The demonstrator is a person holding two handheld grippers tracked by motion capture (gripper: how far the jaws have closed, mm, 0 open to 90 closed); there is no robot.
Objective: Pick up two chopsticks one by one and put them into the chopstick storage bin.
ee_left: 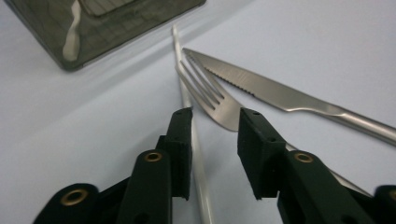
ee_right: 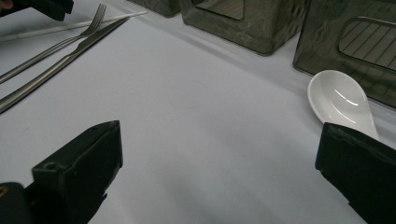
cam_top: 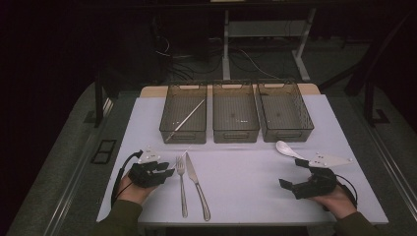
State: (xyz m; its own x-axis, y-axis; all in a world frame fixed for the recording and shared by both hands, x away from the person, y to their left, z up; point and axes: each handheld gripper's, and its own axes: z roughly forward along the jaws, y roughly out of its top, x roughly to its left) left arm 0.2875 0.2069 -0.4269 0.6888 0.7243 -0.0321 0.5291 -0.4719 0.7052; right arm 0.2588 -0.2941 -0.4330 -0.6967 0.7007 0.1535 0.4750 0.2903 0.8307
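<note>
On the white worktop (cam_top: 246, 172) the left claw (cam_top: 164, 172) sits low at the near left, and its own view shows a thin white chopstick (ee_left: 187, 93) running between its two black jaws. The jaws stand narrowly apart on either side of the stick, with a gap visible on each side, so the pads do not press on it; the claw is open around the chopstick rather than clamped on it. The stick lies flat on the worktop, its far end pointing toward the left bin (cam_top: 183, 113). Just beside it lies a fork (cam_top: 182, 184), whose tines reach in front of the right jaw in the left gripper view, and next to the fork lies a knife (cam_top: 197, 186) with a serrated edge; fork and knife lie side by side, handles toward the person. Three dark see-through bins stand in a row at the far side of the worktop: the left bin holds another chopstick (cam_top: 189, 115) lying slantwise, while the middle bin (cam_top: 235, 112) and the right bin (cam_top: 285, 112) look bare inside. The right claw (cam_top: 290, 184) rests at the near right with its jaws spread wide and nothing between them. A white soup spoon (cam_top: 286, 149) lies just beyond it, near the front of the right bin.
</note>
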